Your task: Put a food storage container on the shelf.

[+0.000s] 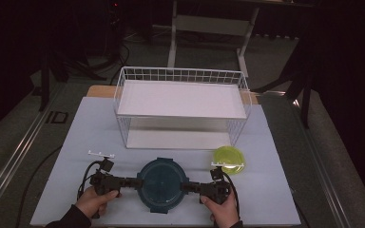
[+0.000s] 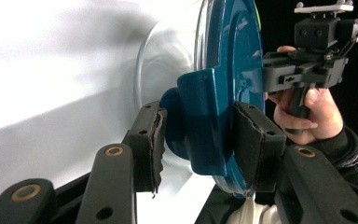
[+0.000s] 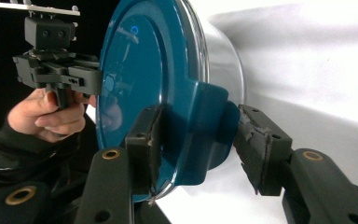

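Gripping teal-lidded container (image 1: 161,184) at table's (image 1: 275,199) near edge: left gripper (image 1: 132,182) clamped on left lid tab, right gripper (image 1: 186,186) straddling right tab, far pad not quite touching. Container unlifted; wire rack (image 1: 180,107) shelves bare.

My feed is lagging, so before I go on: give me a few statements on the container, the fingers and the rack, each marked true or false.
1. The teal-lidded container sits on the table between the left gripper and the right gripper. True.
2. The left gripper's fingers straddle a lid latch. True.
3. The yellow-green bowl stands on the rack's top shelf. False: it is on the table, right of the container.
4. The white wire rack holds a plate. False: both shelves are bare.
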`<act>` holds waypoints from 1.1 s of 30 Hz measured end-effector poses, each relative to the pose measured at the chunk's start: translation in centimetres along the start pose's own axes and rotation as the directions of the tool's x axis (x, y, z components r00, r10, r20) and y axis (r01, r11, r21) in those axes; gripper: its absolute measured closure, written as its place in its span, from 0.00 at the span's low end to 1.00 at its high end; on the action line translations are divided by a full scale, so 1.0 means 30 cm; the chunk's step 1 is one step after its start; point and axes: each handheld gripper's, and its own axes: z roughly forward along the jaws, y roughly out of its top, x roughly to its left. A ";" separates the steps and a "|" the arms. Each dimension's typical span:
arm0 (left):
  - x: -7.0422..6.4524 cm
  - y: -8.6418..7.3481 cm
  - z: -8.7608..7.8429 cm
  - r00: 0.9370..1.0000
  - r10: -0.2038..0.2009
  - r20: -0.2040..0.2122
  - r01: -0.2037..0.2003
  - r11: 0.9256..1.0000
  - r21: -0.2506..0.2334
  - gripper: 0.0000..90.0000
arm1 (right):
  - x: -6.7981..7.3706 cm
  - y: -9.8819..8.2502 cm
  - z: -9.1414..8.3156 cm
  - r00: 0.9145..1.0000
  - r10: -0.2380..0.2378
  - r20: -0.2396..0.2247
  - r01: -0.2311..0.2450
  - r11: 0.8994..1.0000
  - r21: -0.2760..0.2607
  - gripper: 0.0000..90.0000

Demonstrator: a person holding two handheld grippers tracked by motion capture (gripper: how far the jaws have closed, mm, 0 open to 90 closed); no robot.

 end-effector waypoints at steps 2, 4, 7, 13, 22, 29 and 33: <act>0.003 -0.002 0.000 1.000 -0.008 0.003 0.008 1.000 -0.003 0.61 | -0.004 -0.004 0.002 1.000 0.025 -0.007 -0.025 1.000 -0.010 0.58; 0.004 -0.003 0.000 1.000 -0.011 0.005 0.011 1.000 -0.005 0.61 | -0.010 -0.005 0.004 0.998 0.054 -0.026 -0.054 0.999 -0.005 0.59; 0.004 -0.003 0.001 1.000 -0.024 -0.004 0.024 1.000 -0.002 0.60 | -0.022 -0.009 0.008 0.992 0.099 -0.074 -0.099 0.995 0.007 0.60; -0.010 -0.013 -0.002 0.999 -0.035 -0.014 0.035 0.999 -0.016 0.62 | -0.012 -0.013 0.002 0.994 0.079 -0.071 -0.078 0.997 0.014 0.62; -0.044 -0.026 -0.010 0.997 -0.048 -0.061 0.047 0.999 -0.023 0.63 | -0.001 -0.018 -0.002 0.994 0.084 -0.064 -0.084 0.996 0.006 0.62; -0.068 -0.022 -0.004 0.997 -0.038 -0.068 0.037 0.999 -0.016 0.63 | 0.005 -0.010 -0.022 0.997 0.061 -0.053 -0.062 0.998 -0.005 0.62; -0.096 0.000 -0.014 0.997 -0.020 -0.069 0.019 0.999 -0.028 0.63 | 0.021 0.008 -0.040 0.998 0.041 -0.055 -0.042 0.999 -0.011 0.62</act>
